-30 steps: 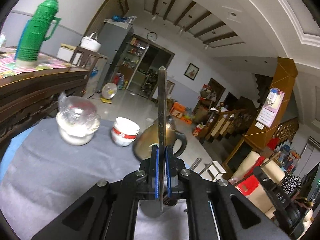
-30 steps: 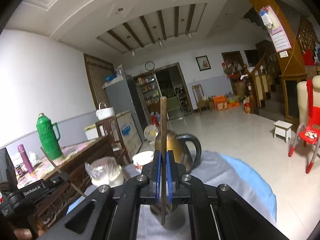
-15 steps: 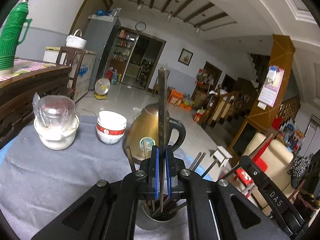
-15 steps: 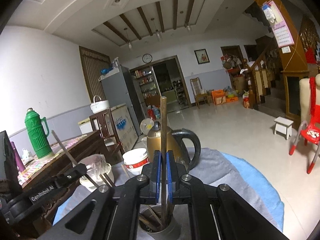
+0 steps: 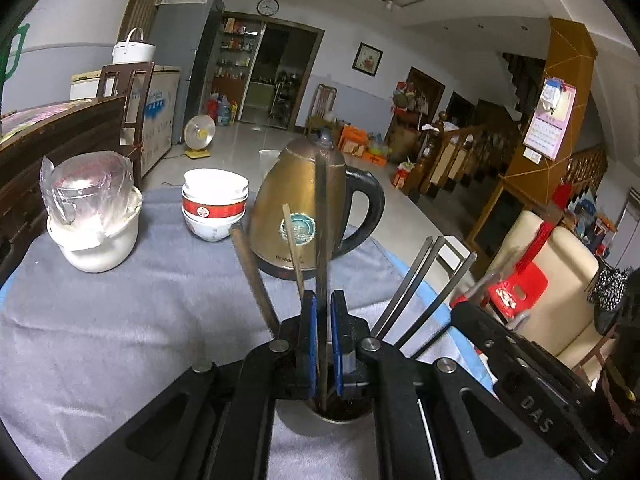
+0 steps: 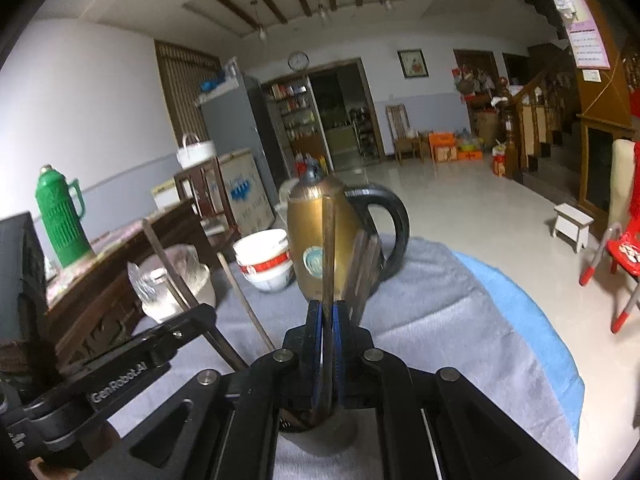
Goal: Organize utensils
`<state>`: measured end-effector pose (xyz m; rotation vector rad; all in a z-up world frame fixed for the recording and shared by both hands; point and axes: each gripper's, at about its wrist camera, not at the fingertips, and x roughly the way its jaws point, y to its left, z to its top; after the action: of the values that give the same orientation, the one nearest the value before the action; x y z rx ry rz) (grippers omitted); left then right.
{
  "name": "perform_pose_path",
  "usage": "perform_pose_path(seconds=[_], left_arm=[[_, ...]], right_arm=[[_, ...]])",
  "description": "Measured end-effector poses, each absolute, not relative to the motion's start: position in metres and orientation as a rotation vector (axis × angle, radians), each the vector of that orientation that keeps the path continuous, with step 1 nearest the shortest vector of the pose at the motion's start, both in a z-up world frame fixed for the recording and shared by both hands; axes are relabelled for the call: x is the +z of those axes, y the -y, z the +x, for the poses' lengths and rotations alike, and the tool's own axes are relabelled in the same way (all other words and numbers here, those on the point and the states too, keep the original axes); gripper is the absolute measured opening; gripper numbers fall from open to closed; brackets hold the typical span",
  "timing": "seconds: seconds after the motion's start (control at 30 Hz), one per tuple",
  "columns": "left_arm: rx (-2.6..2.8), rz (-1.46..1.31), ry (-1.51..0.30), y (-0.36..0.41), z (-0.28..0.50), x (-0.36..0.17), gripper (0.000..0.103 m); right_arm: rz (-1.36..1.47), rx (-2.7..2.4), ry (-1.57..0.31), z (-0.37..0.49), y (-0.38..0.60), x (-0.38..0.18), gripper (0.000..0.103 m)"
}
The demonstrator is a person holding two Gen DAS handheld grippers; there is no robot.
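Observation:
My left gripper (image 5: 323,344) is shut on a dark chopstick (image 5: 321,240) that stands upright, its lower end inside a metal utensil cup (image 5: 340,416) directly below. Several other chopsticks (image 5: 416,288) lean out of the cup. My right gripper (image 6: 329,344) is shut on another dark chopstick (image 6: 329,248), also upright with its lower end in the same cup (image 6: 320,436). The left gripper's body (image 6: 132,364) shows at the left of the right wrist view.
A brass kettle (image 5: 300,212) with a black handle stands just behind the cup on the grey cloth (image 5: 120,320). Stacked red-and-white bowls (image 5: 214,208) and a plastic-wrapped white jar (image 5: 92,216) stand to the left. A green thermos (image 6: 62,216) stands on the wooden sideboard.
Both grippers have come down over the cup with their chopsticks, so the cup and its chopsticks came into view and the chopsticks' lower ends now sit inside it.

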<state>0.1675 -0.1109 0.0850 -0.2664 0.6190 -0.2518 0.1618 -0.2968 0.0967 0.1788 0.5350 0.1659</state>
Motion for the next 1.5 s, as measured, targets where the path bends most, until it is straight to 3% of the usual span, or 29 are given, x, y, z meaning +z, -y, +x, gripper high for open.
perform_pose_path(seconds=[0.03, 0.1, 0.13, 0.17, 0.23, 0.37, 0.43, 0.47, 0.5, 0.53, 0.57, 0.77, 1.3, 1.5], left_arm=[[-0.250, -0.266, -0.616, 0.109, 0.164, 0.088, 0.010], [-0.247, -0.268, -0.609, 0.103, 0.156, 0.096, 0.029], [-0.243, -0.269, -0.605, 0.101, 0.152, 0.099, 0.047], [-0.233, -0.273, -0.593, 0.097, 0.145, 0.103, 0.056], [-0.219, -0.279, -0.560, 0.090, 0.132, 0.111, 0.057], [-0.197, -0.276, -0.570, 0.075, 0.110, 0.117, 0.071], [-0.178, -0.262, -0.585, 0.071, 0.101, 0.114, 0.075], [-0.167, -0.252, -0.595, 0.068, 0.098, 0.112, 0.078], [-0.160, -0.241, -0.604, 0.066, 0.095, 0.108, 0.079], [-0.155, -0.225, -0.615, 0.066, 0.091, 0.104, 0.080], [-0.152, -0.212, -0.626, 0.066, 0.089, 0.101, 0.081], [-0.146, -0.151, -0.704, 0.070, 0.081, 0.083, 0.083], [-0.142, -0.111, -0.695, 0.076, 0.070, 0.094, 0.086], [-0.141, -0.116, -0.673, 0.075, 0.072, 0.097, 0.101]], right_arm=[[0.185, 0.162, -0.550, 0.162, 0.298, 0.096, 0.008], [0.190, 0.147, -0.559, 0.159, 0.300, 0.098, 0.008], [0.189, 0.138, -0.556, 0.155, 0.301, 0.101, 0.008], [0.186, 0.130, -0.551, 0.152, 0.302, 0.105, 0.008], [0.181, 0.115, -0.541, 0.145, 0.303, 0.111, 0.008], [0.194, 0.101, -0.543, 0.124, 0.309, 0.118, 0.010], [0.201, 0.103, -0.549, 0.113, 0.311, 0.116, 0.017], [0.202, 0.105, -0.558, 0.108, 0.310, 0.114, 0.031], [0.201, 0.109, -0.569, 0.103, 0.310, 0.111, 0.055], [0.201, 0.121, -0.578, 0.096, 0.309, 0.107, 0.069], [0.196, 0.134, -0.583, 0.090, 0.308, 0.104, 0.077], [0.126, 0.177, -0.649, 0.062, 0.292, 0.091, 0.077], [-0.025, 0.221, -0.544, 0.031, 0.263, 0.120, 0.079], [-0.026, 0.202, -0.531, 0.031, 0.270, 0.123, 0.079]])
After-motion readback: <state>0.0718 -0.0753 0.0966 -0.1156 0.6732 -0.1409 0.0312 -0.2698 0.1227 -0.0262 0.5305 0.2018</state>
